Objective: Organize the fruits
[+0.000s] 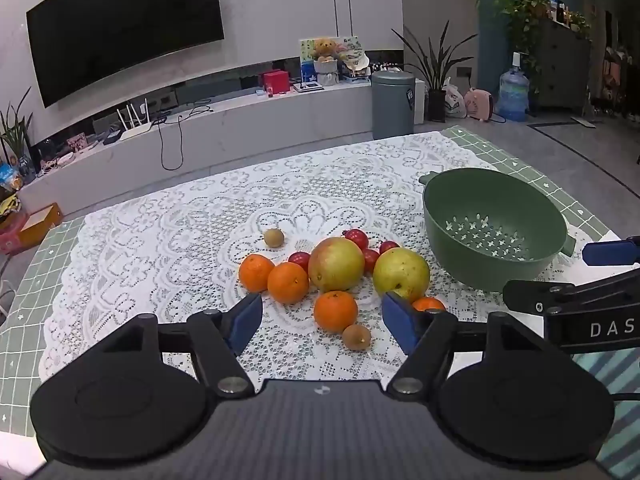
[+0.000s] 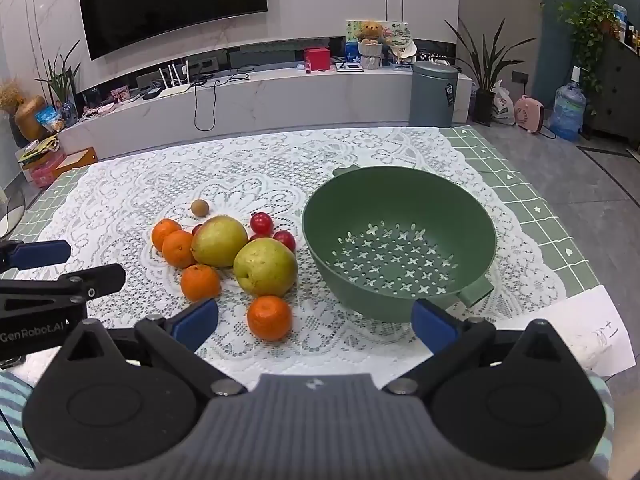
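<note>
Both hand-held grippers, left and right, hung open and empty. Fruit pile lay at 9 o'clock of the empty colander. Best start: nearest orange, pads straddling its middle.

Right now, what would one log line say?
stage: start | colander: empty | fruit pile: on lace cloth | both jaws: open, holding nothing

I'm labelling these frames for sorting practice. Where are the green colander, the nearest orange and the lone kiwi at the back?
green colander (image 2: 400, 200): right wrist view, inner back wall.
nearest orange (image 2: 269, 317): right wrist view, middle of its peel.
lone kiwi (image 2: 199, 207): right wrist view, centre of its brown skin.
</note>
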A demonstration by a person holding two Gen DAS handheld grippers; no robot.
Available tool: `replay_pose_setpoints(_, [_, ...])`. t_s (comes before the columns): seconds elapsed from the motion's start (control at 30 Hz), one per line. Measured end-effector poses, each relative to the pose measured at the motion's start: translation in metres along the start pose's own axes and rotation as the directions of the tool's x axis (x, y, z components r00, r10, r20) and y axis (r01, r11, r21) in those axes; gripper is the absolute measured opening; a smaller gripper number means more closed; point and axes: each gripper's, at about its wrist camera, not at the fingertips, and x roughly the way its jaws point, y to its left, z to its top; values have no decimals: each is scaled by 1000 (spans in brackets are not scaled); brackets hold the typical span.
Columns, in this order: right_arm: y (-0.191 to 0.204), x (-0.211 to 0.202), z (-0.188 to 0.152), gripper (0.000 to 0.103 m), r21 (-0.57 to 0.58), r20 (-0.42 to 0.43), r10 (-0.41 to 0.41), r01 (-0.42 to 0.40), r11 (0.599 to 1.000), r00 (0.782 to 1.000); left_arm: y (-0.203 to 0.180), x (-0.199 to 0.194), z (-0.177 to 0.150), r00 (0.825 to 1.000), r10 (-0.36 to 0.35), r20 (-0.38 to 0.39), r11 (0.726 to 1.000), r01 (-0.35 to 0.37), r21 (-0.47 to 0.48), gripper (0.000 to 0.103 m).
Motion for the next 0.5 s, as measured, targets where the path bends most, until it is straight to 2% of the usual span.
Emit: replay_pose_setpoints(0.5, [1,7,0,99,3,-27,-11,11,1000,1000,2,4,0,1000,0,-16,1000,0,-12,80])
